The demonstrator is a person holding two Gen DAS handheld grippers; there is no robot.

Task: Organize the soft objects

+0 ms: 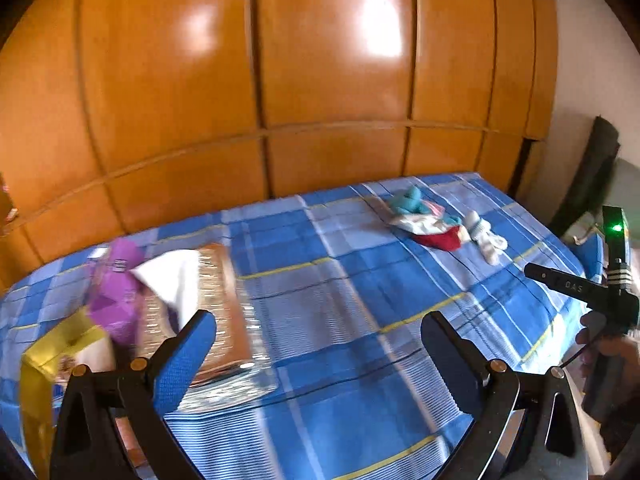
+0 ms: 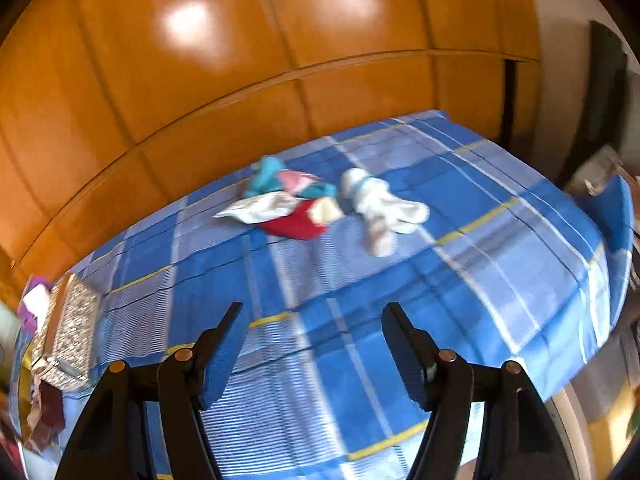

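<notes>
Both hand-held grippers hung wide and empty over the near edge of the bed [image 2: 500, 248]: left hand-held gripper [image 1: 318, 344], right hand-held gripper [image 2: 312, 344]. The sock pile [image 2: 288, 204] lay ahead of the right one, slightly left; from the left one it sat well off to the right, so the right looked nearer. White socks [image 2: 380, 208] just beside the pile, long axis running toward the right hand-held gripper, loose ends nearest. Foil tray [image 1: 224, 312] far left.

Motion blur smears the purple bag [image 1: 116, 292] at nine o'clock; the yellow box [image 1: 38, 380] below it runs off the frame's edge.
</notes>
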